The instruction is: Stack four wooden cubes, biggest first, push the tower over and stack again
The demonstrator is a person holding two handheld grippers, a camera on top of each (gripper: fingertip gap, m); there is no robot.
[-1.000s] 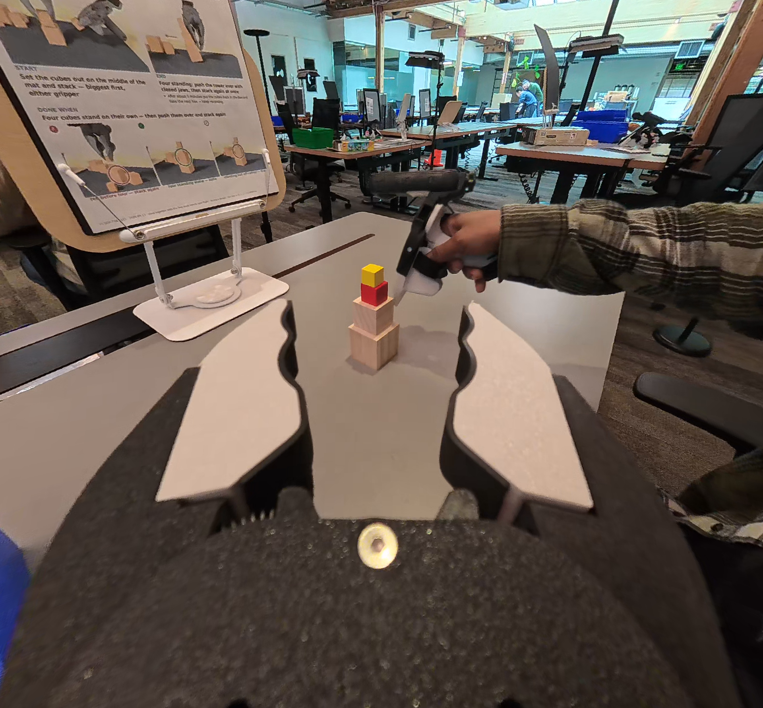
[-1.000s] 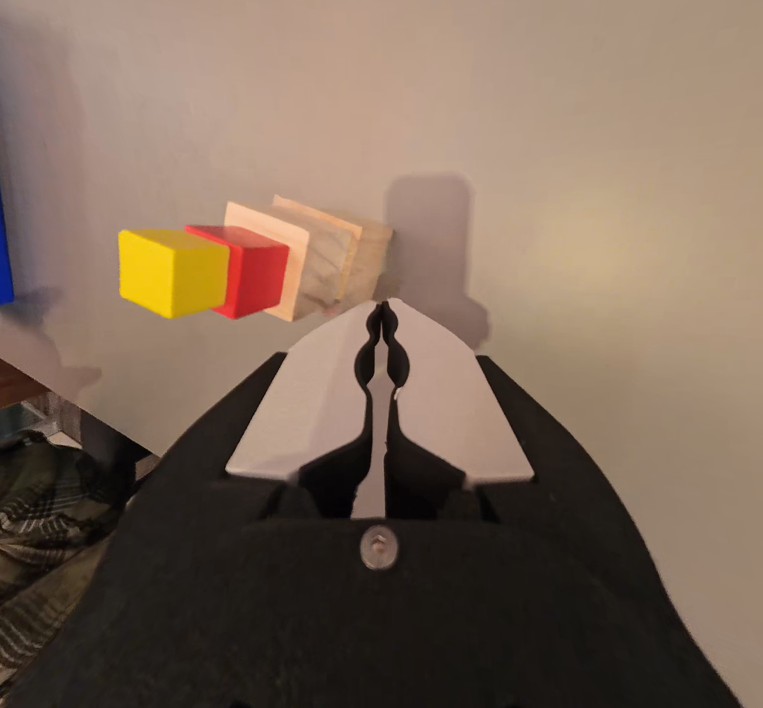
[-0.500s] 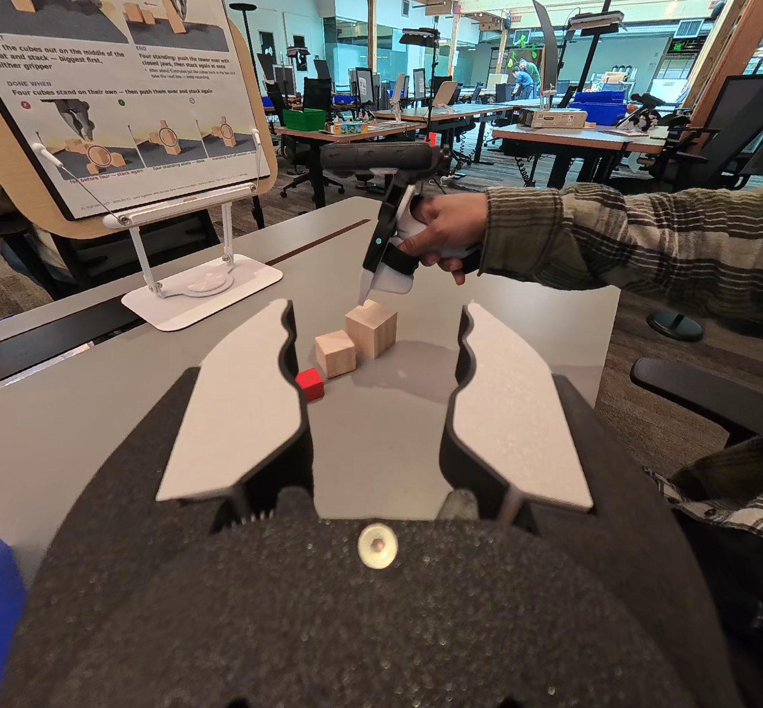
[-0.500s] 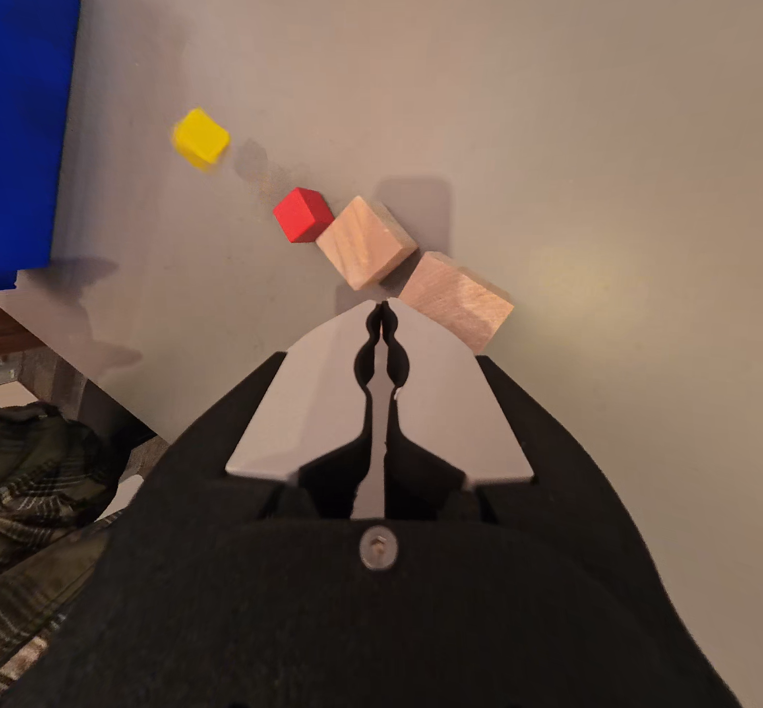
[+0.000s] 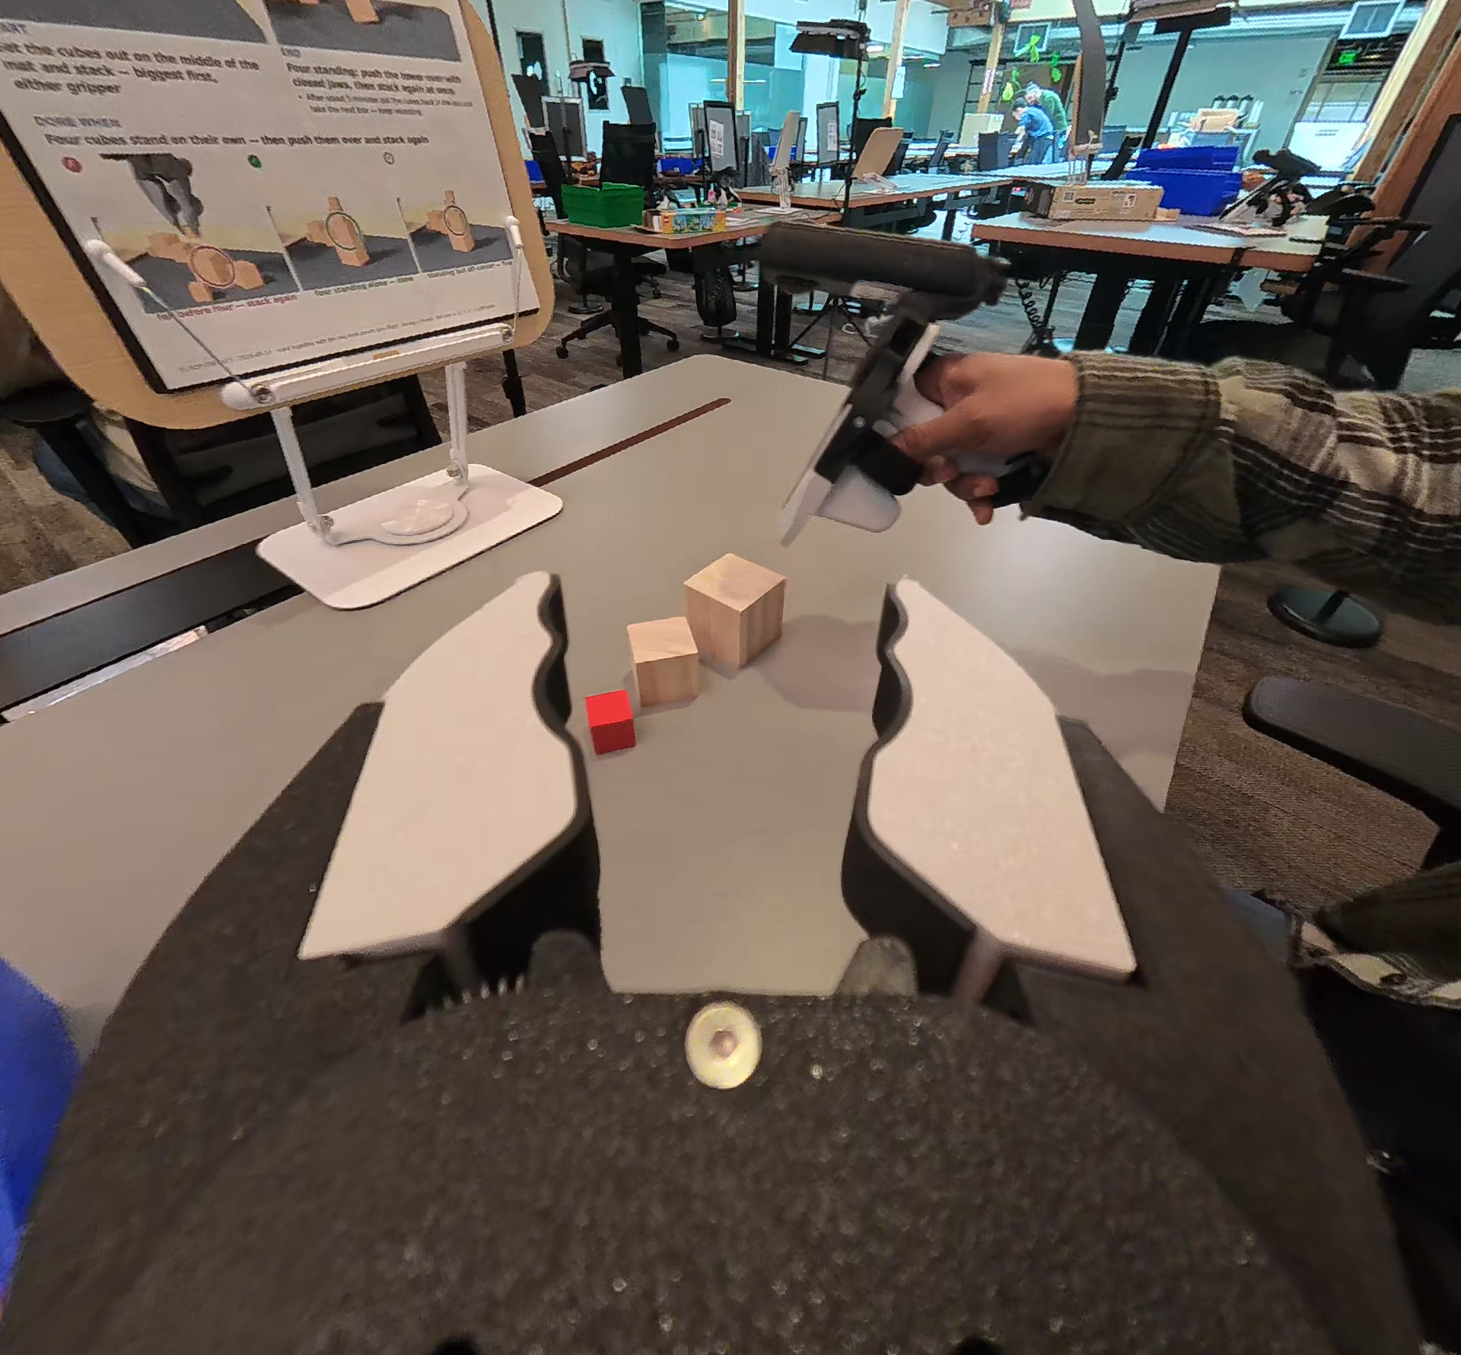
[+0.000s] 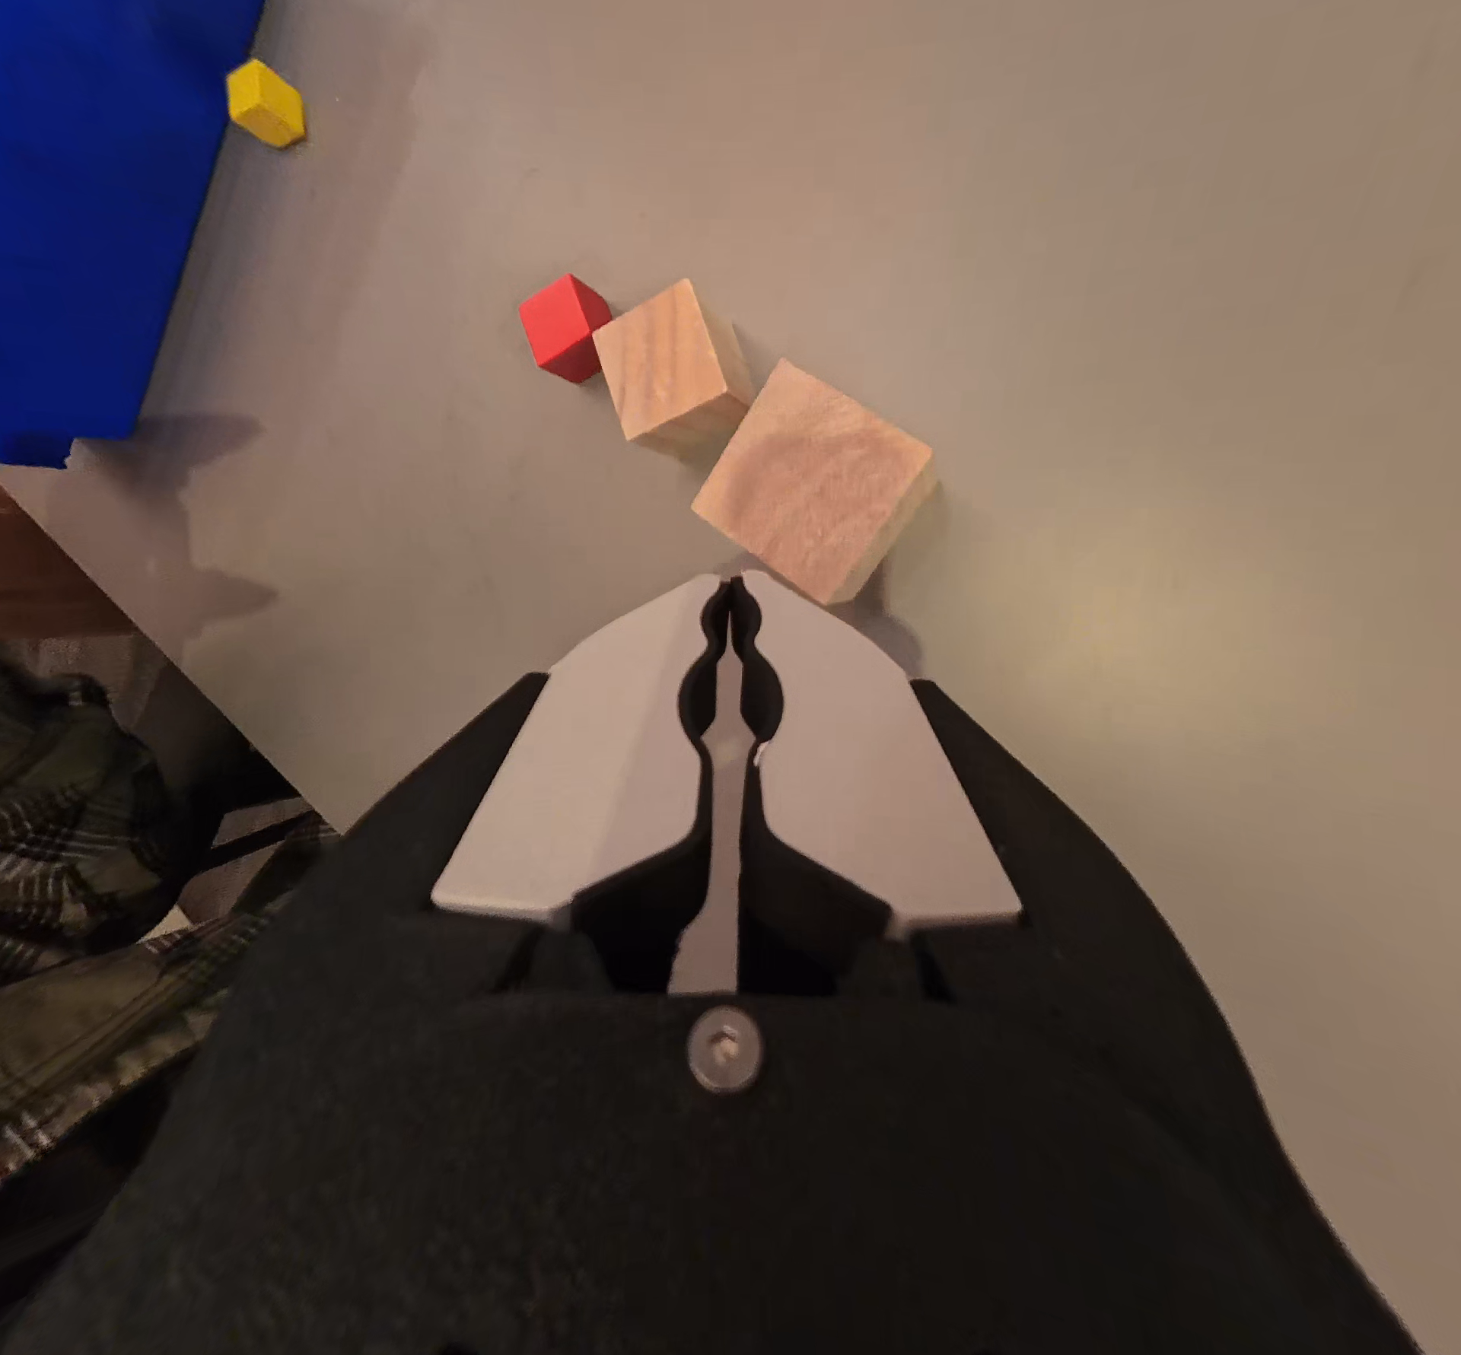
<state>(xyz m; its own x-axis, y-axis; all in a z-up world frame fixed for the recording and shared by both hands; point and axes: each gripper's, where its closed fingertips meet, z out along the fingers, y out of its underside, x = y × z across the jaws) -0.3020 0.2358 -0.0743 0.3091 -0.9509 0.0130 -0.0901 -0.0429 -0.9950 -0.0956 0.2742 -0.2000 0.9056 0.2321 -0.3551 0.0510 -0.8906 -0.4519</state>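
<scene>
The tower lies toppled in a row on the grey table (image 5: 711, 882). The biggest plain wooden cube (image 5: 734, 610) (image 6: 814, 479), the smaller plain cube (image 5: 664, 659) (image 6: 672, 359) and the red cube (image 5: 610, 721) (image 6: 565, 326) lie close together. The small yellow cube (image 6: 265, 103) lies apart, beside a blue object, and is hidden in the left wrist view. My left gripper (image 5: 723, 692) is open and empty, near the cubes. My right gripper (image 6: 731, 583) (image 5: 794, 527) is shut and empty, held above the biggest cube.
An instruction sheet on a white stand (image 5: 411, 527) stands at the table's back left. A blue object (image 6: 103, 171) lies near the yellow cube. The table's edge (image 6: 237, 748) runs close by. A black chair (image 5: 1360, 732) stands to the right. Some 25 cm of space lies between my two pairs of fingers. The left tips stand about 25 cm off the blue object (image 6: 103, 171).
The stacked tower fell over: the four cubes now lie spread on the table, the yellow one rolled farthest. My shut right gripper has risen away from the cubes.
</scene>
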